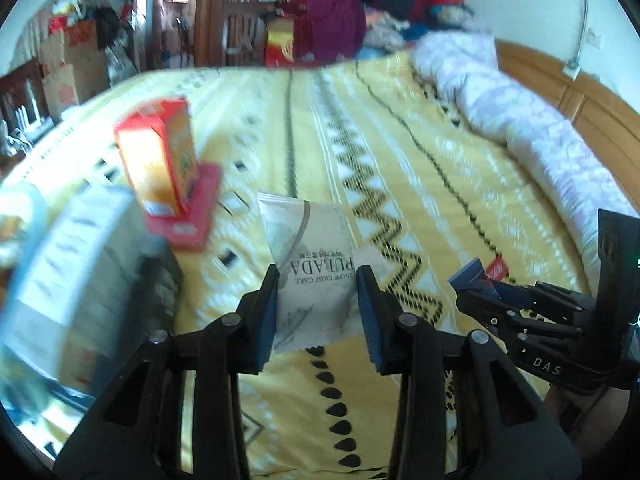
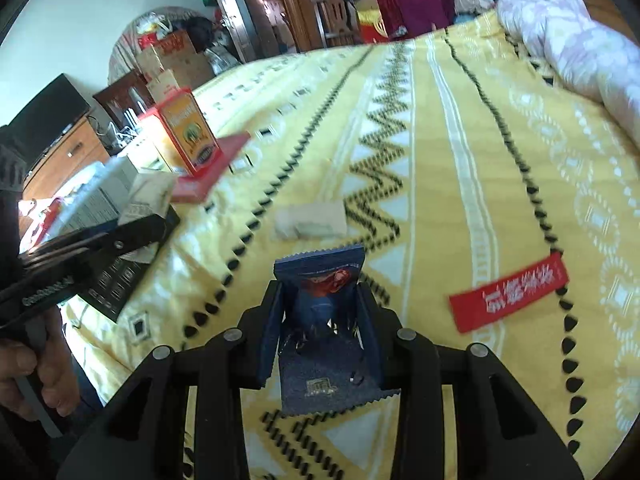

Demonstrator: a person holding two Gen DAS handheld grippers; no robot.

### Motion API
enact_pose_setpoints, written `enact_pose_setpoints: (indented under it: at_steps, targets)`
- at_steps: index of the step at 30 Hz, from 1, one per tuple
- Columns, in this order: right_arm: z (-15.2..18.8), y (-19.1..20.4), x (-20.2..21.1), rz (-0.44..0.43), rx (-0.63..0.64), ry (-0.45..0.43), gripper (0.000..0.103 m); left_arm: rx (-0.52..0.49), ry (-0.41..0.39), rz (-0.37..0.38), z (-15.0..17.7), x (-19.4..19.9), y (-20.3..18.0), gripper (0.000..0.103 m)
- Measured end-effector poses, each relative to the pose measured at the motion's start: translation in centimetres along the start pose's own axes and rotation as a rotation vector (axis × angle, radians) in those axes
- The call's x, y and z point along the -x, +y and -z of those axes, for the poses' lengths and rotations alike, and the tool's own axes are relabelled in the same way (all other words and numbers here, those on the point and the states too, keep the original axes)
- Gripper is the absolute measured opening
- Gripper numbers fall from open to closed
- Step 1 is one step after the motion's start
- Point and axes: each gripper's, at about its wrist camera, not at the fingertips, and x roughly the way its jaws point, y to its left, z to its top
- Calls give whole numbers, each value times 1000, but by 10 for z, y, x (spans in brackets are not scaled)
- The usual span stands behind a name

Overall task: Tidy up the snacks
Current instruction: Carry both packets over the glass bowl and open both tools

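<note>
Since everything was spread over the yellow bedspread (image 1: 400,128), progress could only be judged roughly. Over on the left, a pile had been started: an orange box (image 1: 160,160) was stood upright on a flat red box (image 1: 192,216), with a pale blurred carton (image 1: 76,264) and a black box (image 2: 120,280) just beside them, so some sorting looked done already. Toward the middle, a white PULADA snow crisp cake packet (image 1: 312,272) was held between the jaws of the left hand-held gripper (image 1: 318,280), lifted off the bed as far as could be told. Another small pale packet (image 2: 310,222) was left lying loose on the bedspread. Further right, a dark blue packet (image 2: 324,320) was pinched in the right hand-held gripper (image 2: 320,292). Well off to the right, a red packet (image 2: 508,296) was left flat and untouched. So probably about halfway: two packets in hand, two left to be collected.
</note>
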Motion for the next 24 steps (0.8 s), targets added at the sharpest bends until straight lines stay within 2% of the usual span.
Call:
enact_pose_setpoints:
  at_steps: [4,8,15,20,24]
  targets:
    - [-30,38,18,-39,60,-64,40,14,-97,-74,-18,45,30,38]
    - [-63,94,29,-116,133,-122,40,69,-166,-183,-28,84,82,38]
    - [-111,210,29,-264,261,-181,40,251,-239,-368,-29,134,192,38]
    - [-133,304,17,-377,353,-169,40,350,-243,-483,-16,154,257,38]
    - [-139,363,0,-436,392,-135,40,386,-190,-515,1,147,284,38]
